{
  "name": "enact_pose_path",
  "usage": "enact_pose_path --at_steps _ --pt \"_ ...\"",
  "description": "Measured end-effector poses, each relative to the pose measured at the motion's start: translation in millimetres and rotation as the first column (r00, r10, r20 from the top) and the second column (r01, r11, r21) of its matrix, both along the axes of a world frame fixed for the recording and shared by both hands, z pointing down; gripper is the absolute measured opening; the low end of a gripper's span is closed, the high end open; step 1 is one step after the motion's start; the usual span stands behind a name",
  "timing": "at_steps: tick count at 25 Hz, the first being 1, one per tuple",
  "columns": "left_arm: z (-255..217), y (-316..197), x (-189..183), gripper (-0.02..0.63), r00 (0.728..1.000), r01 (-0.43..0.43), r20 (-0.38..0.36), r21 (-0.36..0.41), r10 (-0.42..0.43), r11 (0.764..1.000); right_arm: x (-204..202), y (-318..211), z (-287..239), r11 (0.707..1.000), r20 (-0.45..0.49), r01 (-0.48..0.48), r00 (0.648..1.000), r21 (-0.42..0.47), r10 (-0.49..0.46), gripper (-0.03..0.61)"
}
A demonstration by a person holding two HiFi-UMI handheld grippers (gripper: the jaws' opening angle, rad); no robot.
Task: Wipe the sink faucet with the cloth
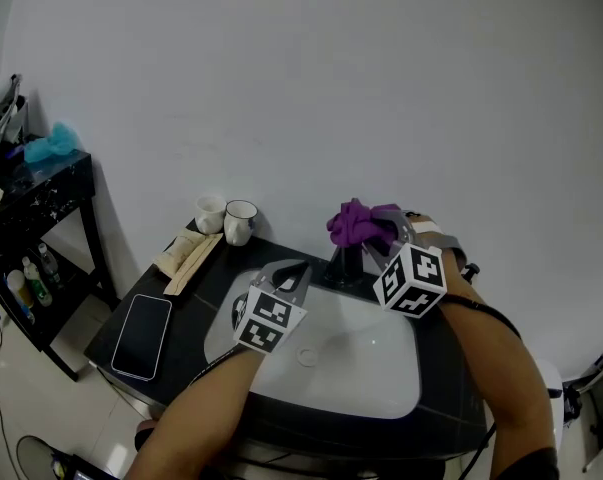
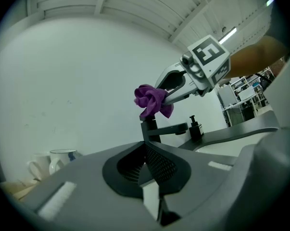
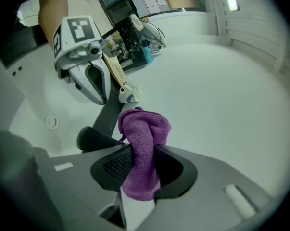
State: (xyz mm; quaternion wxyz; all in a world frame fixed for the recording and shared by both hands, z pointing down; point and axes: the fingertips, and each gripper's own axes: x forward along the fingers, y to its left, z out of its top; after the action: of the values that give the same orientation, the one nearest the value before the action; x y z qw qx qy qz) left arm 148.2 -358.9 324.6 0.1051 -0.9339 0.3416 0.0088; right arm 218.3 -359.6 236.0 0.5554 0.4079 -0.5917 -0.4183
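Note:
A black faucet (image 1: 347,264) stands at the back rim of the white sink (image 1: 381,368). My right gripper (image 1: 383,234) is shut on a bunched purple cloth (image 1: 357,223), which sits on top of the faucet. The right gripper view has the cloth (image 3: 144,143) pinched between the jaws, with the faucet (image 3: 94,138) just below and left of it. My left gripper (image 1: 292,274) hovers over the basin's left side, jaws together and holding nothing. From the left gripper view the faucet (image 2: 156,129) rises ahead, with the cloth (image 2: 152,100) and the right gripper (image 2: 181,85) on top of it.
Two white mugs (image 1: 227,218) stand at the back left of the black counter (image 1: 206,286), beside a stack of flat packets (image 1: 187,255) and a phone (image 1: 143,335). A black shelf unit (image 1: 31,230) stands further left. A small pump bottle (image 2: 195,128) is right of the faucet.

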Motion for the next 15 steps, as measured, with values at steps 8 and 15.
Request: enact_pose_path --at_steps 8,15 --pt "2 0 -2 0.017 1.0 0.012 0.026 -0.005 -0.012 1.0 -12 63 17 0.997 0.02 0.08 0.997 -0.017 -0.08 0.133" --pt "5 -3 -9 0.017 0.999 0.034 0.021 -0.021 -0.034 0.999 27 52 47 0.999 0.07 -0.021 0.997 -0.032 0.023 0.133"
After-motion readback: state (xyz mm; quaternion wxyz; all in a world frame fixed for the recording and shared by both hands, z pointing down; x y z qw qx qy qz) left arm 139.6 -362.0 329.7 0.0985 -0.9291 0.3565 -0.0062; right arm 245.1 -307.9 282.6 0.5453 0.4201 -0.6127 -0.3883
